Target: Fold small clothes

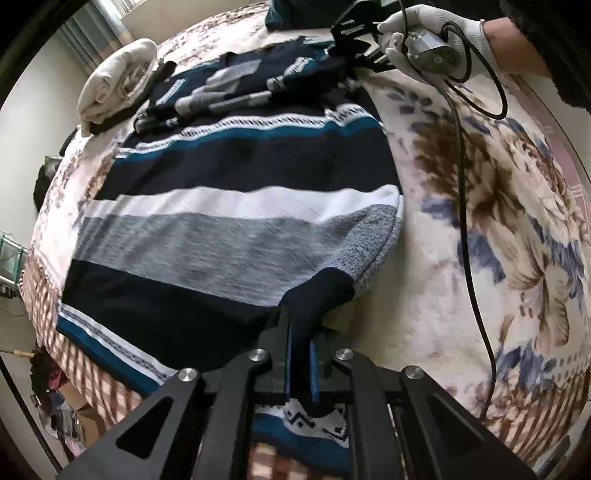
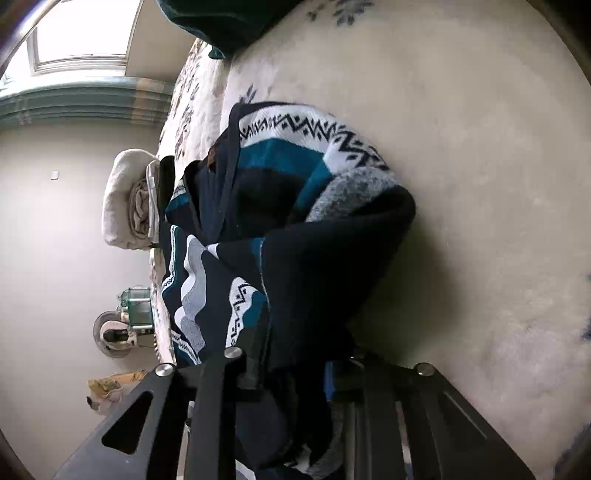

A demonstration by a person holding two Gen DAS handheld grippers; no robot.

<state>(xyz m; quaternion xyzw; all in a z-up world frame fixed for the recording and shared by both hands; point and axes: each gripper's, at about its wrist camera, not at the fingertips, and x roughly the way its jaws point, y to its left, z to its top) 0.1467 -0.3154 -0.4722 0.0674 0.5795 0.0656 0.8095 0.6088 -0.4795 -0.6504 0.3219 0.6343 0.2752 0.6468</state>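
Observation:
A striped knit sweater [image 1: 236, 206] in navy, teal, white and grey lies spread on a floral bedspread [image 1: 498, 206]. My left gripper [image 1: 303, 354] is shut on the sweater's near right edge, dark cloth pinched between its blue pads. My right gripper [image 1: 356, 46], held in a white-gloved hand, sits at the sweater's far right corner. In the right wrist view the right gripper [image 2: 295, 369] is shut on a bunched navy fold of the sweater [image 2: 317, 258], lifted off the cream bedspread [image 2: 480, 184].
A rolled cream garment [image 1: 114, 81] lies at the far left of the bed, also in the right wrist view [image 2: 129, 199]. A dark teal cloth [image 2: 229, 22] lies at the far end. A black cable [image 1: 465, 206] crosses the bedspread. Clutter sits on the floor at left.

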